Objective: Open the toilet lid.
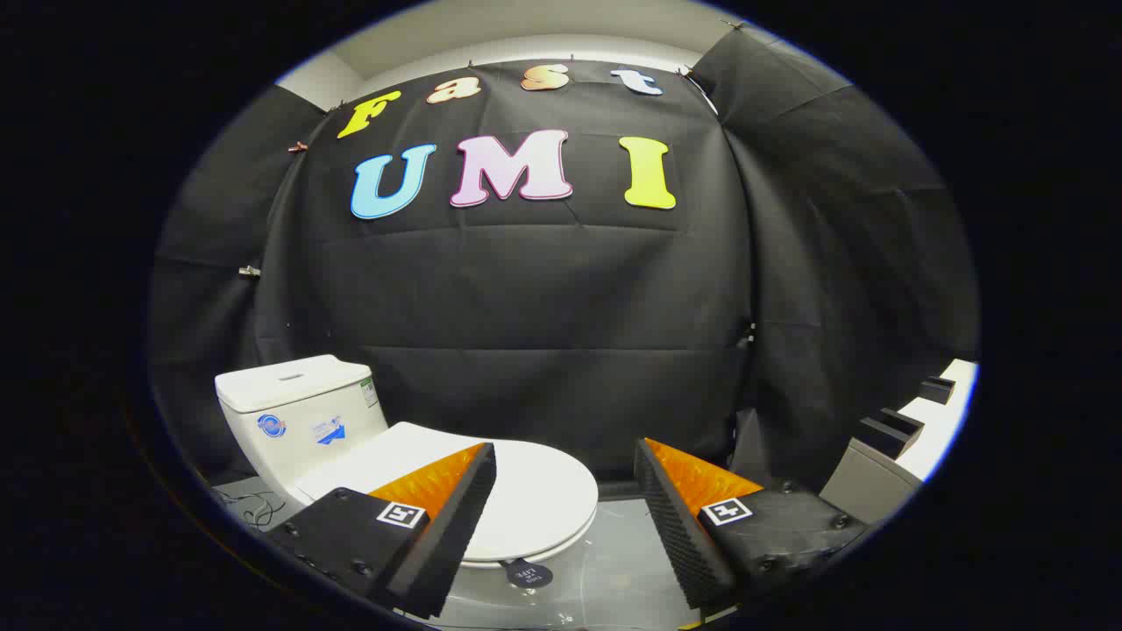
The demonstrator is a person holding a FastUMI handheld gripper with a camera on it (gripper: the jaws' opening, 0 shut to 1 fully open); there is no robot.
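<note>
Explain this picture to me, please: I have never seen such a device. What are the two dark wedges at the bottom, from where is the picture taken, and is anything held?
The camera rides on a hand-held grasping tool carried by a person and looks forward along it. The two dark wedges with orange backs are its fingers, standing apart, so the tool is open and holds nothing. Ahead of them, partly behind the left finger, is a white toilet with its lid lying closed. A small dark tab hangs at the lid's front edge, between the fingers. The toilet stands on a grey floor. Black cloth forms the booth's wall behind.
</note>
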